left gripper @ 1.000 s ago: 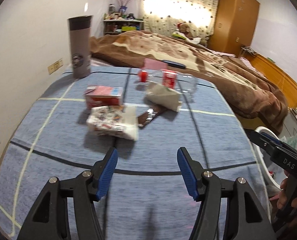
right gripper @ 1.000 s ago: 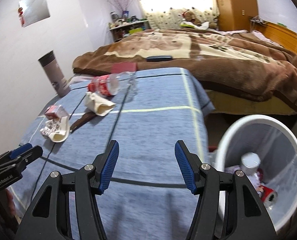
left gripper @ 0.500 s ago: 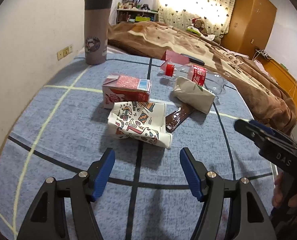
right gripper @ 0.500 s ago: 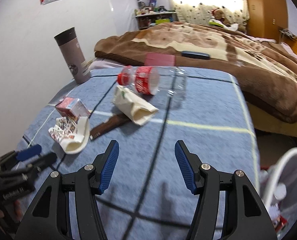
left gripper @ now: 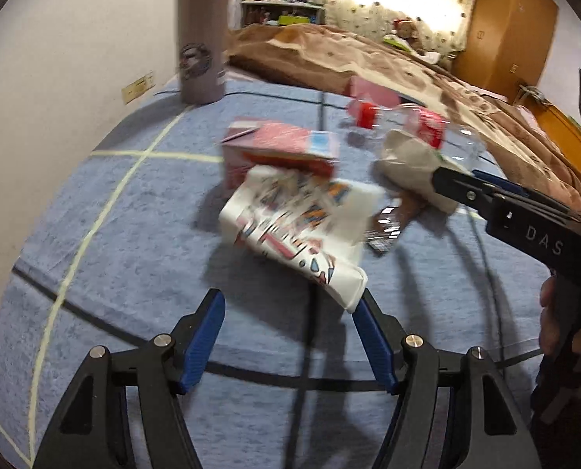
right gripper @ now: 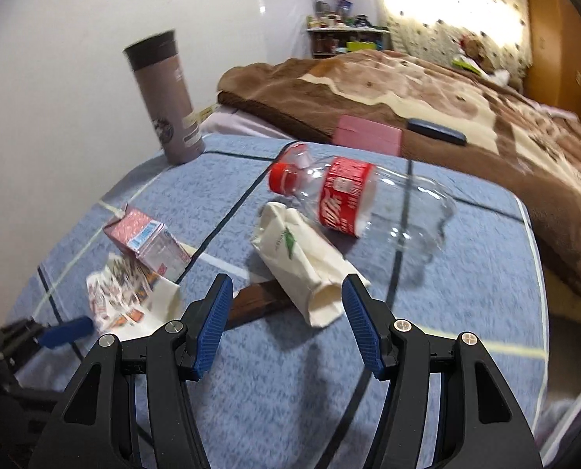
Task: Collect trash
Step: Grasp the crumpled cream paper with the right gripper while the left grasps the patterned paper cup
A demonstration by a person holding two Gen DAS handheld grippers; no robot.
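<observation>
Blue blanket [right gripper: 466, 273] strewn with trash, left tool [left gripper: 288, 336] spread near patterned cup [left gripper: 302, 226], right tool [right gripper: 286, 324] spread near cream cup [right gripper: 306, 262]

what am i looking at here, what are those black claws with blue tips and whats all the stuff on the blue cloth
Those claws are two hand-held grippers, one in each of a person's hands, each with a camera looking along its fingers. One picture comes from the left gripper, the other from the right gripper. Both are open and hold nothing. On the blue checked cloth lies trash: a patterned paper cup, a red carton, a cream paper bag, a brown wrapper and a clear bottle. A grey tumbler stands upright behind.
</observation>
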